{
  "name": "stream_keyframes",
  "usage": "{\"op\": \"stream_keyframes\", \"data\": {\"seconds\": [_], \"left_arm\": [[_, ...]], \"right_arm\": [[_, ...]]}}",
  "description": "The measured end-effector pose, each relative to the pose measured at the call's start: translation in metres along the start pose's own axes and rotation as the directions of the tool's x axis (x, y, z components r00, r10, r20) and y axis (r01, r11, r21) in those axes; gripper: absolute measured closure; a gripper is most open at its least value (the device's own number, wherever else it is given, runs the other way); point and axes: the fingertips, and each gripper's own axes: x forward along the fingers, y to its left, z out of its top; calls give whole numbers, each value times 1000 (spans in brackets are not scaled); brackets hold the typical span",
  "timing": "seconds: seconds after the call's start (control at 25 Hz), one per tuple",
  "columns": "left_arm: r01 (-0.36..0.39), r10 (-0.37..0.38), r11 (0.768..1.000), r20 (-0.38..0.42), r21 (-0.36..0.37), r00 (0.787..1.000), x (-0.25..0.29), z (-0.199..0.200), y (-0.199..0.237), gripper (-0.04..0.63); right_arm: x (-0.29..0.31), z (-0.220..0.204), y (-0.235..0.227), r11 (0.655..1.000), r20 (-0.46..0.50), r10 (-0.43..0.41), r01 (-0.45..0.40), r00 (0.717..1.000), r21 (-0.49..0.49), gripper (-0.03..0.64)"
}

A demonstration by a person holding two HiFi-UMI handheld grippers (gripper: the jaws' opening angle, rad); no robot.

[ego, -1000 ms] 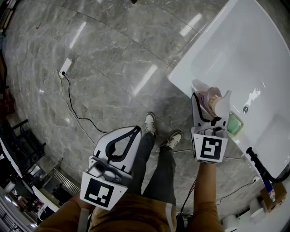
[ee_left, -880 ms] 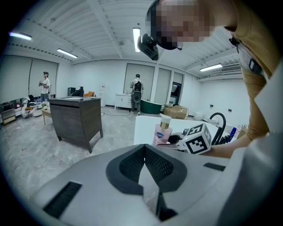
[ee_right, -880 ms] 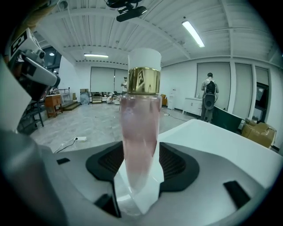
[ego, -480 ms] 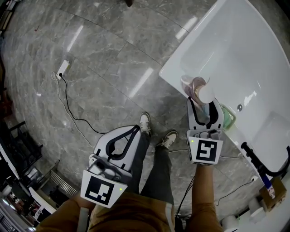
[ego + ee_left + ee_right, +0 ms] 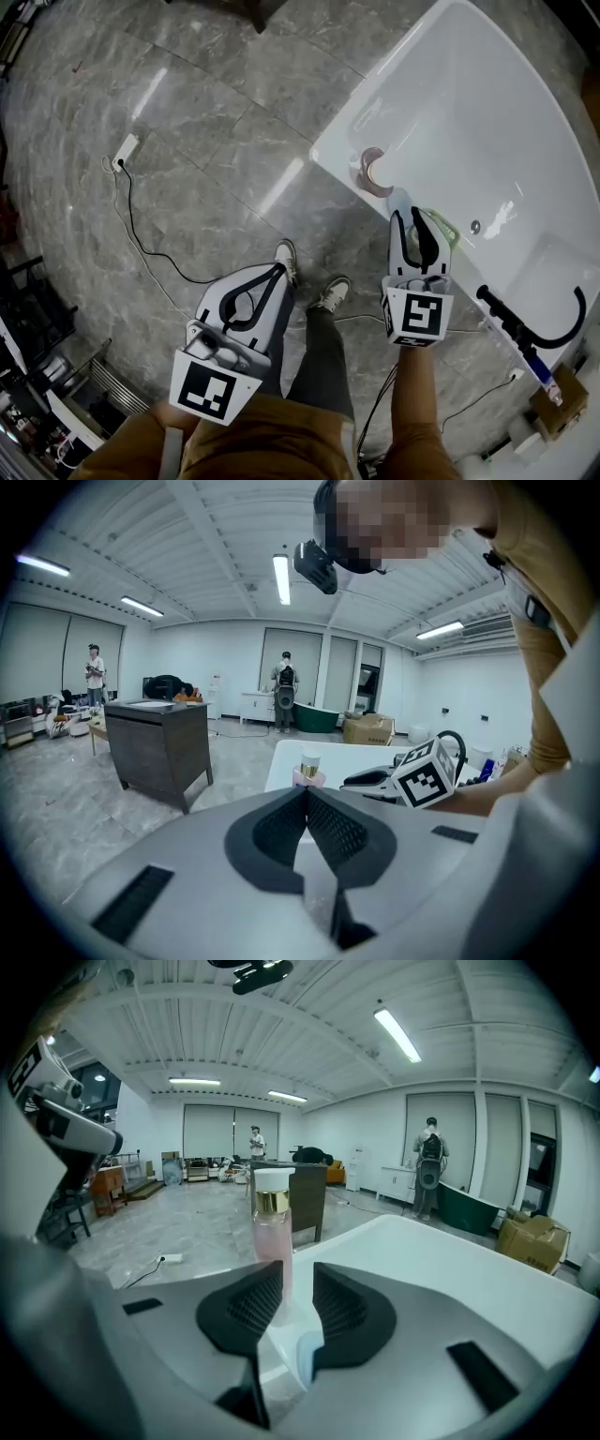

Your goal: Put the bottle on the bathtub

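A pink bottle [image 5: 375,172] with a gold collar and white cap stands upright on the near rim of the white bathtub [image 5: 469,112]. My right gripper [image 5: 413,215] sits a short way back from it, open. Its jaws have just been closing and nothing is between them. In the right gripper view the bottle [image 5: 272,1232] rises beyond the gap of the right gripper [image 5: 297,1269], on the bathtub [image 5: 450,1260] rim. My left gripper [image 5: 280,269] hangs over the floor, shut and empty. The left gripper view shows the left gripper [image 5: 305,791] with its pads touching, and the bottle [image 5: 307,772] far ahead.
A green item [image 5: 448,230] lies on the tub rim beside the right gripper. A black faucet [image 5: 525,328] curves up at the tub's right end. The person's legs and shoes [image 5: 309,286] stand between the grippers. A power strip with cable [image 5: 127,145] lies on the marble floor. A dark cabinet [image 5: 155,747] stands left.
The bottle was between the right jaws a second ago; now it stands free on the rim. The right gripper has drawn back with narrower jaws. The left gripper has barely shifted.
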Motion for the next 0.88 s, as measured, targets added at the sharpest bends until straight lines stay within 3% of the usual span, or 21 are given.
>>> {"op": "stream_keyframes", "data": {"seconds": [0.24,0.48,0.72,0.88], "left_arm": [[-19,19,1000,42,5,999,-24,24,-16,588],[-23,19,999,91,44,996,-59,54,-22,588],[-35,34,999,147,5,989,-76,81,-20,588],[-27,20,999,201,29,979,-86,105,-21,588]], "right_arm": [[-34,16,-10,999,-12,-50,50,999,4,603],[-78,50,-20,995,-38,-93,95,995,41,612],[-110,91,-4,995,-10,-71,72,997,69,612],[-135,117,-8,983,26,-105,100,994,153,612]]}}
